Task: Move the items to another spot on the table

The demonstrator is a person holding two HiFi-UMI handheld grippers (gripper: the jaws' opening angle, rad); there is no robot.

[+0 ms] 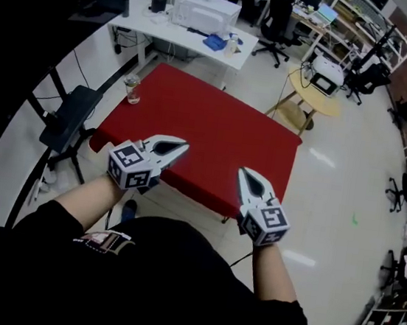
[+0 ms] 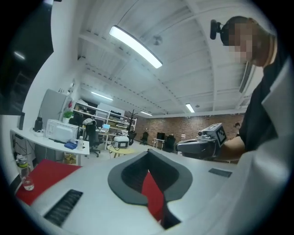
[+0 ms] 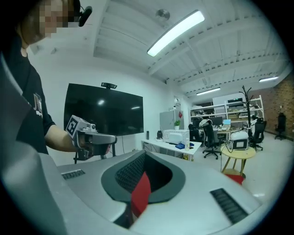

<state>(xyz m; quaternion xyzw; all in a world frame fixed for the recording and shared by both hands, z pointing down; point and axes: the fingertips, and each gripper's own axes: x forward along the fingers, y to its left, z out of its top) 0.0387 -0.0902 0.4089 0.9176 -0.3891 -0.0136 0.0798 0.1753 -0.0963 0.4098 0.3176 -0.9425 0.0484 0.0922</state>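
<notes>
Left tongs [image 1: 179,147] and right tongs [image 1: 245,175]: both pressed together, nothing between them, held side by side near the near edge of the red worktop [image 1: 215,133]. Clear bottle [image 1: 132,89] stands upright at the worktop's far left corner, well apart from both.

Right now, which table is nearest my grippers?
The red table, just in front of the left gripper and right gripper; the white desk and round yellow table stand farther back.

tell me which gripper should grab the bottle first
Left, likely: the bottle stands at the table's left corner, on the left gripper's side; the right gripper is farther off. Both are shut, empty.
</notes>
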